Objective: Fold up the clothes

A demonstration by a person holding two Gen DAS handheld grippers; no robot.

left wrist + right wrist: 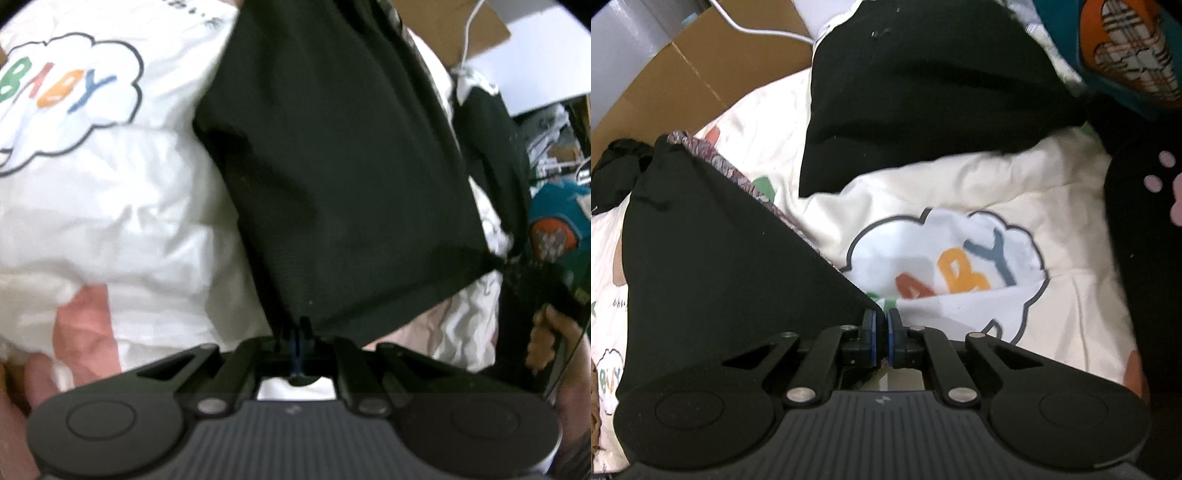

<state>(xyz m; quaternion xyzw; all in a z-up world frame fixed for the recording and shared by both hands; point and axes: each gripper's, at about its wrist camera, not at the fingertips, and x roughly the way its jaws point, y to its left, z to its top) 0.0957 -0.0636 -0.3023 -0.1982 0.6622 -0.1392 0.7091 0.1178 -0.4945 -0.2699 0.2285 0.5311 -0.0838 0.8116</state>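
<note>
A black garment (332, 166) stretches down toward me in the left wrist view. My left gripper (295, 328) is shut on its lower edge. Its right corner is pulled to a point at my right gripper (513, 262), which a hand (546, 339) holds. In the right wrist view the same black garment (720, 258) fills the left side. Its corner runs into the nearly touching blue pads (870, 325) of my right gripper (882, 321), which is shut on it. The cloth is taut between the two grippers.
Underneath lies white bedding (1071, 277) with a cloud print reading BABY (66, 92). A second black garment (923, 92) lies on it farther back. A teal garment with an orange patch (1126, 55) and dark cloth with pink paw prints (1145, 221) are at the right. A cardboard box (701, 74) stands behind.
</note>
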